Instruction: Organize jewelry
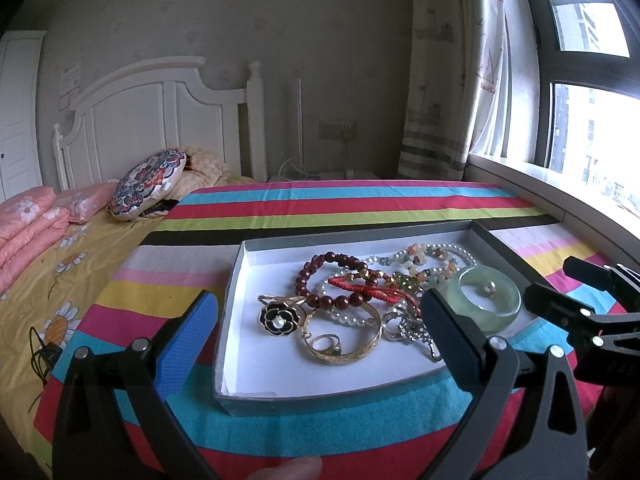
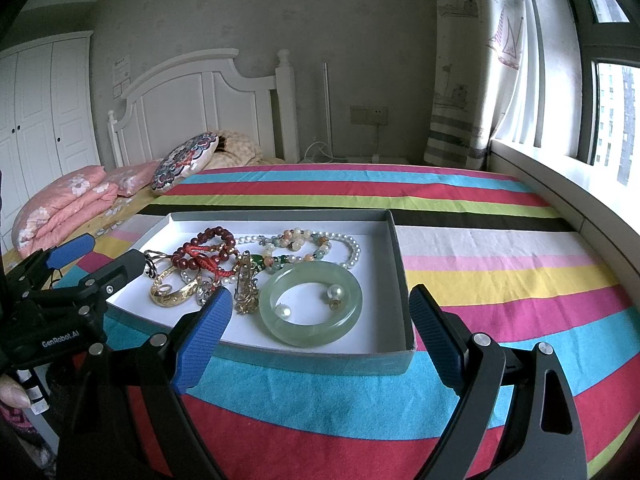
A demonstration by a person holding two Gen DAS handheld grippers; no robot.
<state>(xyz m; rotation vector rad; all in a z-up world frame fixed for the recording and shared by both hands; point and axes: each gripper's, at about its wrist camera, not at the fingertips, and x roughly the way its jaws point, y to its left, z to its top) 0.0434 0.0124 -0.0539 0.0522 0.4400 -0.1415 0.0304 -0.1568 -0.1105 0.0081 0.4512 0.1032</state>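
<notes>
A shallow grey cardboard box with a white inside (image 2: 402, 264) lies at the centre of both views on a bed spread with a multicoloured striped cloth (image 2: 500, 264), and it holds all the jewelry in one loose heap. Toward the lower right of the box in the right wrist view sits a pale green jade bangle (image 2: 311, 308), lying flat, with two small pearl earrings (image 2: 335, 293) inside its ring. Left of it rests a gold filigree brooch (image 2: 245, 290), then a gold cuff bangle (image 1: 344, 334) with a small gold ring with a green stone (image 1: 328, 343) inside its curve. A black enamel flower ring with a pearl centre (image 1: 279, 319) lies at the left edge of the heap. Behind these, a dark red wooden bead bracelet (image 1: 320, 280) overlaps a red braided cord bracelet (image 1: 360, 286), a white pearl strand (image 2: 352, 250) and a bracelet of mixed pastel stones (image 2: 298, 240).

The left tool (image 1: 320, 340) hovers in front of the box, its fingers spread wide and grasping nothing. The right tool (image 2: 320, 332) likewise hangs before the box's near wall, released and empty.

In the upper left stand a white wooden headboard (image 2: 200, 96), a round patterned cushion (image 2: 184, 162) and folded pink floral quilts (image 2: 64, 204).
</notes>
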